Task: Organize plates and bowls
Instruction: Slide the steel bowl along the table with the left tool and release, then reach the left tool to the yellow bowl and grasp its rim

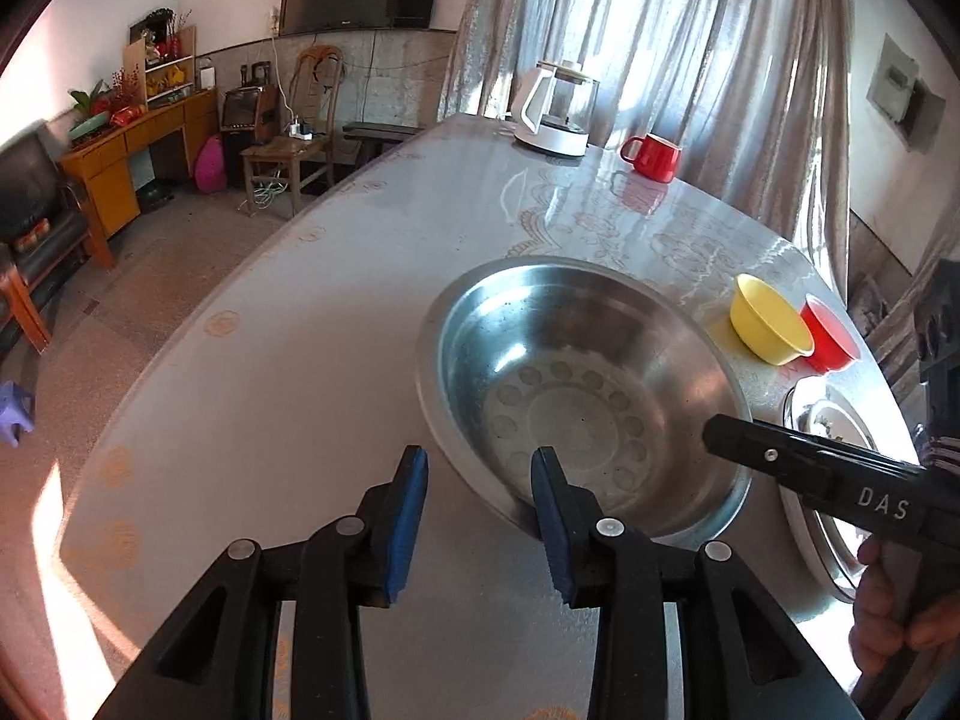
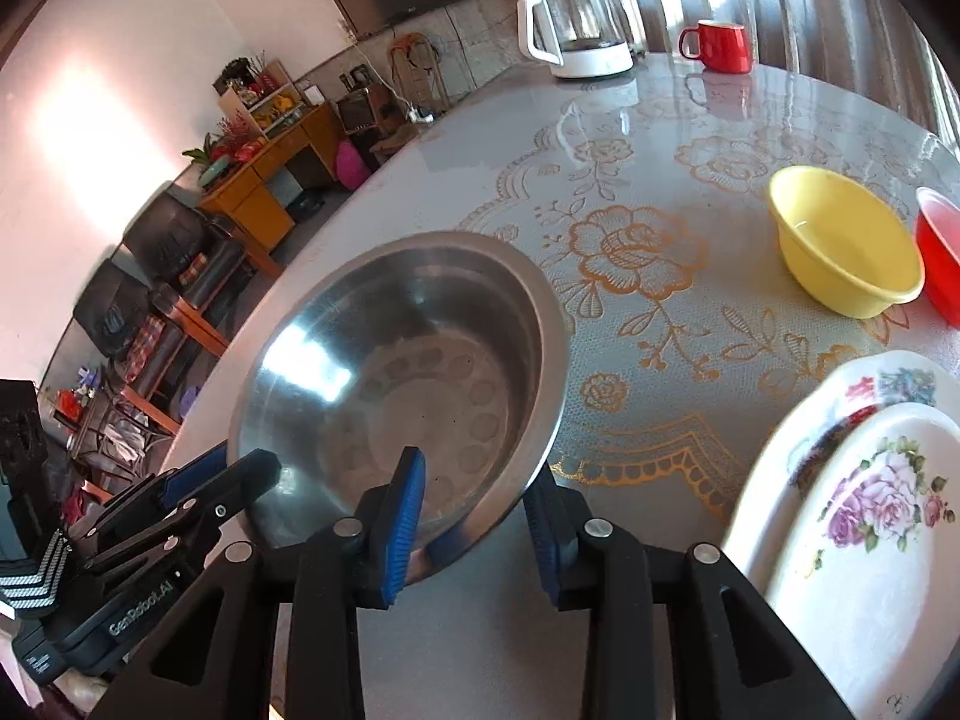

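Observation:
A large steel bowl sits on the table, also in the right wrist view. My left gripper is open and straddles the bowl's near rim, one pad inside and one outside. My right gripper is open and straddles the opposite rim the same way. A yellow bowl and a red bowl stand side by side beyond the steel bowl; both show in the left wrist view. Two stacked floral plates lie at the right.
A kettle and a red mug stand at the far side of the round table. The table's left edge drops to the floor. Chairs and a wooden desk stand farther off.

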`<move>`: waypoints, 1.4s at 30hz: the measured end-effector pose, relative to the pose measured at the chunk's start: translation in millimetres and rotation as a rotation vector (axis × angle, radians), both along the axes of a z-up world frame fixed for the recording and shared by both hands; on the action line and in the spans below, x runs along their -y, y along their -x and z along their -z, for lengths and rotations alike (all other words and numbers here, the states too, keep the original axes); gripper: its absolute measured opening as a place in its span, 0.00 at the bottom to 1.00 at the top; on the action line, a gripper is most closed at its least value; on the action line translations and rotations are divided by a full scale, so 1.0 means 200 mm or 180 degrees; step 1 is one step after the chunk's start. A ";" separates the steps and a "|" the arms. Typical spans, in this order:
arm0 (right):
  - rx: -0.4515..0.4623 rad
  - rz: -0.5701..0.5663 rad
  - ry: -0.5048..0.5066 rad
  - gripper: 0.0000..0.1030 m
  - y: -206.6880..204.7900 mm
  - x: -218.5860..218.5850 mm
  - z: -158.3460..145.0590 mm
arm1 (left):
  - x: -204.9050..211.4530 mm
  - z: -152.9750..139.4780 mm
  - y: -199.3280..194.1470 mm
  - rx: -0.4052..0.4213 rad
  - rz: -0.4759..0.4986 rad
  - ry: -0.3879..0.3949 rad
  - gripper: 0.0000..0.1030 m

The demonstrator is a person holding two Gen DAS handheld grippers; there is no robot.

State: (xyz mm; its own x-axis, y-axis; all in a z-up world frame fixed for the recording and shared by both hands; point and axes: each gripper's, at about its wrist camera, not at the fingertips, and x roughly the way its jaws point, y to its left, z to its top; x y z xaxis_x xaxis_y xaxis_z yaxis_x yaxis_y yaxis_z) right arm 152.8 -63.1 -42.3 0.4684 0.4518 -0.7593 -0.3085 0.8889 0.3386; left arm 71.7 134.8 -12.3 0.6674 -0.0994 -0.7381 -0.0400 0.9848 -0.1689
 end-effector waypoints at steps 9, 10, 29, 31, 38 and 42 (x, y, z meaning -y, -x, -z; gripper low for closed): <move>0.0263 0.0306 -0.0219 0.36 0.10 0.21 -0.13 | 0.09 -0.18 0.03 0.0261 0.0064 -0.0037 0.38; 0.0274 0.0354 -0.0247 0.36 0.11 0.25 -0.14 | 0.12 -0.19 0.02 0.0278 0.0102 -0.0039 0.39; 0.0227 0.1698 -0.0486 0.31 -0.06 1.01 -0.10 | 0.81 -0.25 -0.48 0.0079 0.1009 0.0042 0.39; 0.0183 0.1715 -0.0486 0.31 -0.11 1.03 -0.09 | 0.87 -0.24 -0.54 0.0024 0.1041 0.0067 0.39; 0.0044 0.1655 -0.0399 0.31 -0.32 1.02 -0.04 | 1.02 -0.17 -0.77 -0.0161 0.1047 0.0134 0.39; -0.0031 0.1651 -0.0369 0.26 -0.41 1.02 0.01 | 1.09 -0.13 -0.87 -0.0232 0.1078 0.0120 0.39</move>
State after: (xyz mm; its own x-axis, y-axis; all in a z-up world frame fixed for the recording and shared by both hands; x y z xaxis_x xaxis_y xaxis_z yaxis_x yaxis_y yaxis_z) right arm 234.5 -266.9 -43.4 0.6459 0.2437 -0.7235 0.1654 0.8805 0.4443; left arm 245.5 -84.0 13.6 0.5375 -0.3345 -0.7741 0.2748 0.9373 -0.2142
